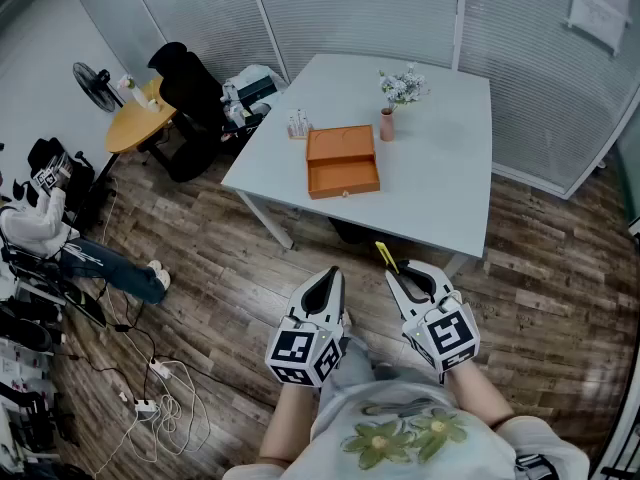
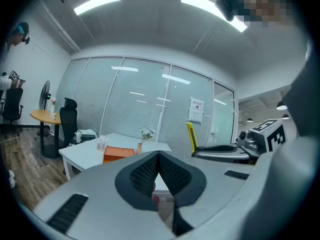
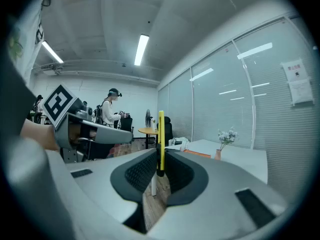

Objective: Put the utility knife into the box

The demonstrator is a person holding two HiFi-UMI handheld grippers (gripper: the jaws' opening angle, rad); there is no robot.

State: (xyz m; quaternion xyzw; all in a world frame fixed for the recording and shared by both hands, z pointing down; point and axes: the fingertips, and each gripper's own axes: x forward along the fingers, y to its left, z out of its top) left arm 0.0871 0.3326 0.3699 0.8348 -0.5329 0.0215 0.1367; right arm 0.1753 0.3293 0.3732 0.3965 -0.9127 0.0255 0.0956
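Observation:
The yellow utility knife (image 3: 160, 141) stands upright between the pads of my right gripper (image 3: 159, 170), which is shut on it. In the head view the knife (image 1: 386, 256) sticks out past the right gripper (image 1: 400, 276), short of the table's near edge. From the left gripper view the knife (image 2: 191, 138) shows at the right. The orange box (image 1: 342, 161) lies open on the white table (image 1: 440, 168), well ahead of both grippers. My left gripper (image 1: 331, 276) is shut with nothing in it; its pads meet at the tip (image 2: 158, 155).
A small vase of flowers (image 1: 390, 113) and a small holder of bottles (image 1: 298, 125) stand on the table near the box. A round wooden table (image 1: 140, 116), office chairs and a fan are at the left. Cables lie on the wood floor (image 1: 165, 388). Glass partitions close the far side.

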